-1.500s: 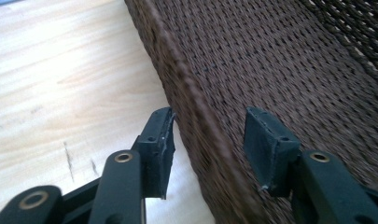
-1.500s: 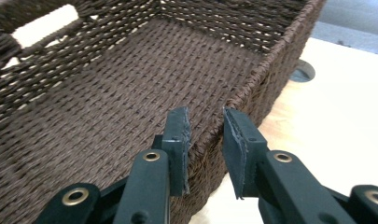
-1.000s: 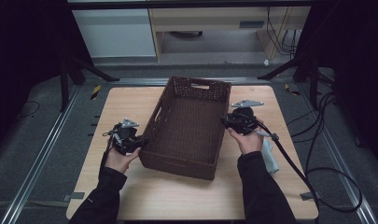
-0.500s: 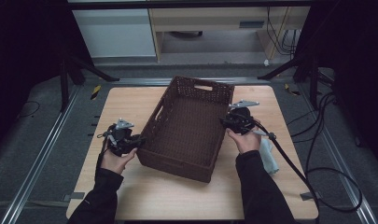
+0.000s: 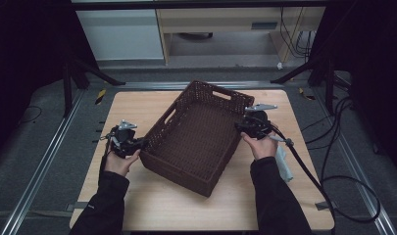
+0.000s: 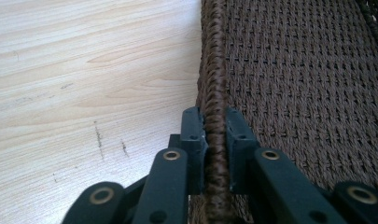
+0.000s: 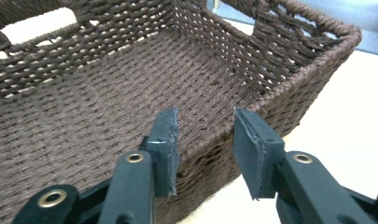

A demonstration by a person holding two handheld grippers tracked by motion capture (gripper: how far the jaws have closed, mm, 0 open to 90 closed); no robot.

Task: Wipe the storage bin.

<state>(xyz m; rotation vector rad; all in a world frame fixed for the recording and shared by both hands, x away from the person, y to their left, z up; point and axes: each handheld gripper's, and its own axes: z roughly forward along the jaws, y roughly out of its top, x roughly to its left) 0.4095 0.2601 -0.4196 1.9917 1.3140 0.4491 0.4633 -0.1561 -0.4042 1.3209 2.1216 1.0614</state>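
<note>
One light wooden bench carries one dark brown rectangular woven wicker basket, its long axis running diagonally from the near centre toward the far right corner, bare bench on every side. Two hand-held grippers work it. The left hand-held gripper pinches the basket's left rim between pressed pads. The right hand-held gripper, jaws just opening, straddles the right rim without pressing. One pale cloth lies near the right edge.

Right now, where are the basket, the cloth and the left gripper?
basket [image 5: 198,142]: high view, woven floor inside.
cloth [image 5: 284,166]: high view, pale fabric near the table's right edge.
left gripper [image 6: 214,128]: left gripper view, between its fingertips, on the rim.
</note>
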